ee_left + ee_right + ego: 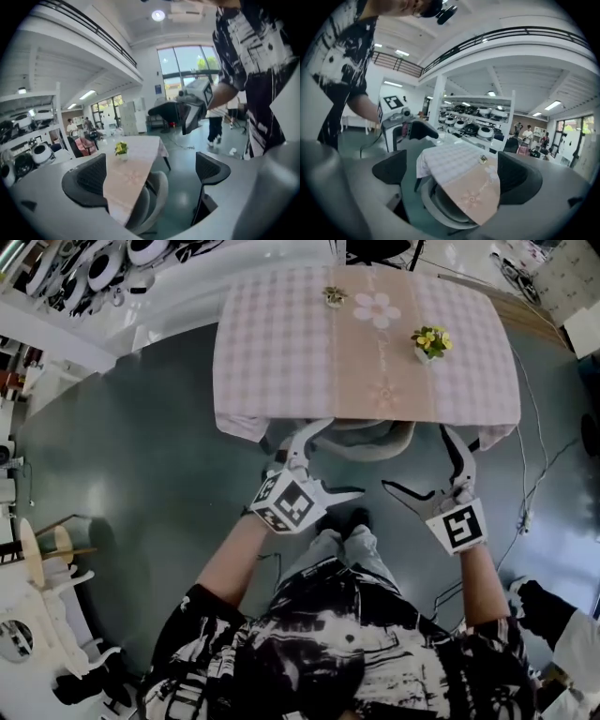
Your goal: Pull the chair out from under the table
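Our left hand-held gripper (342, 457) hangs with its jaws spread wide and nothing clamped between them. In its own view the chair (154, 197) lies ahead, framed in the gap. We hold the right hand-held gripper (417, 461) just as wide and just as empty, with the same chair showing between its jaws. Both sit low at the near edge of the worktop (281, 352), one on each side of the chair. We see the chair tucked under the worktop, only its curved grey back poking out. A small flower pot (430, 341) stands towards the worktop's right.
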`<state>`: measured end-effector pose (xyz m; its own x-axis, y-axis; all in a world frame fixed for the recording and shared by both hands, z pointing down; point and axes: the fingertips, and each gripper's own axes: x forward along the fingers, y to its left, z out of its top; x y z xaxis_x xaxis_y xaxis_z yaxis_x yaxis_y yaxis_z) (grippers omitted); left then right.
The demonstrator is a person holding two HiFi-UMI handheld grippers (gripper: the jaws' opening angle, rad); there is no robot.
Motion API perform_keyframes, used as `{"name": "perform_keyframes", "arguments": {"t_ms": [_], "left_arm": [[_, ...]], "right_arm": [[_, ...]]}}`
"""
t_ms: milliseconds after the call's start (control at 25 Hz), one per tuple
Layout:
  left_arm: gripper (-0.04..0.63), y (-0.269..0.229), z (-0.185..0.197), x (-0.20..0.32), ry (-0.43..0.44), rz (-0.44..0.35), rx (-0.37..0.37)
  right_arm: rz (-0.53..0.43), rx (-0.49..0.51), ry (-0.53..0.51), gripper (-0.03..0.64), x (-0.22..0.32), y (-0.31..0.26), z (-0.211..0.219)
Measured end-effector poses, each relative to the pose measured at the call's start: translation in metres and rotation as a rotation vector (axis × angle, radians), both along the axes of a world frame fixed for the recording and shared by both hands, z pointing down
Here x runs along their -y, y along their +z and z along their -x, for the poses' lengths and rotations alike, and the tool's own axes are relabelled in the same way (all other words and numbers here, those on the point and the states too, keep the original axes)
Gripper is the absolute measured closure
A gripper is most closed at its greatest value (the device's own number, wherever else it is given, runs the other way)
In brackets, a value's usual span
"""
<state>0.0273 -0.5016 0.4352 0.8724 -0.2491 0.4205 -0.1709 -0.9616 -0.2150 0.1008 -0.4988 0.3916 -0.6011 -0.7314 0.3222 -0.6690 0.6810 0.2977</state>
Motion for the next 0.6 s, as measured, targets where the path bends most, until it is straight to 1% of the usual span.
{"name": "perform_keyframes", "arguments": {"t_ms": [80,160,240,360,440,480,520,600], "left_arm": [[0.027,0.045,-0.010,0.007,0.052,-0.033,0.169],[0.028,0.092,-0.023,0.016,0.109,-0.072,0.324],[0.028,0.143,-0.034,0.019,0.160,-0.069,0.449],[0.028,0.217,-0.043,0.019,0.231,-0.047,0.629],[0.028,0.256,-0.043,0.022,0.251,-0.041,0.723],[0.028,0.273,-0.042,0.024,0.248,-0.029,0.757],[0.028,0.287,-0.041,0.027,0.238,-0.012,0.781],[0.028,0.308,-0.039,0.032,0.208,0.024,0.807]], "right_arm": [[0.058,-0.162,-0.059,0.041,0.012,0.044,0.003],[0.077,-0.275,-0.128,0.041,0.026,0.088,0.007],[0.099,-0.380,-0.209,0.041,0.033,0.140,0.011],[0.183,-0.556,-0.320,0.041,0.035,0.223,0.011],[0.246,-0.646,-0.378,0.041,0.034,0.269,0.011],[0.272,-0.678,-0.400,0.041,0.034,0.288,0.011],[0.294,-0.703,-0.418,0.041,0.033,0.304,0.012],[0.328,-0.738,-0.445,0.041,0.034,0.330,0.014]]}}
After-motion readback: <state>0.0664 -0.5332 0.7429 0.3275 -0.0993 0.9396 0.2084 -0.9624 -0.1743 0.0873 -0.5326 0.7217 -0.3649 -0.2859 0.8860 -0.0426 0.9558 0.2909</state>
